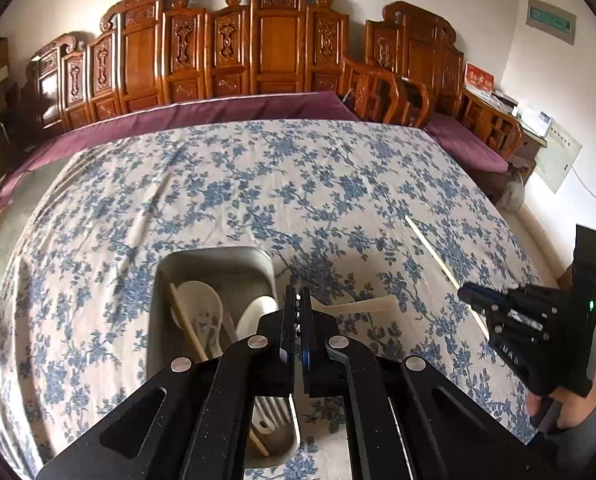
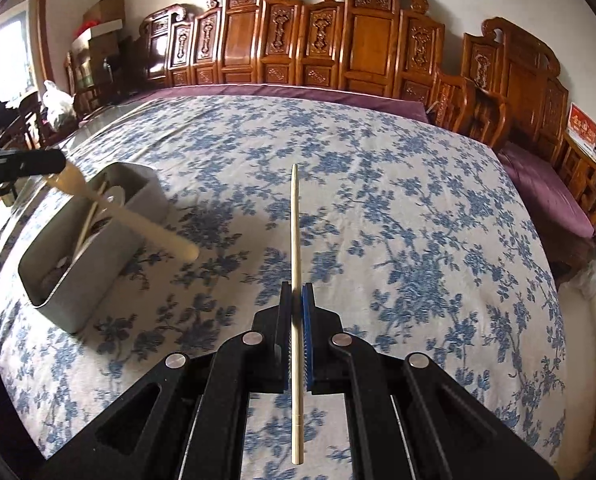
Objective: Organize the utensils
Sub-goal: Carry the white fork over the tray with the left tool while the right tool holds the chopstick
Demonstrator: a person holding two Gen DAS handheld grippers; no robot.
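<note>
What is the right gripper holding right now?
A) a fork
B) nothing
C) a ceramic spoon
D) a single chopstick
D: the right gripper is shut on a single pale chopstick that runs lengthwise between its fingers, above the floral tablecloth.

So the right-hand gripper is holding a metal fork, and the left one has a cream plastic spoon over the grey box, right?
Not quite. The right gripper holds a thin pale wooden chopstick, not a metal fork; the right wrist view shows it clamped between the fingers. The rest stands: the left gripper holds the cream plastic spoon over the grey rectangular utensil box.
</note>
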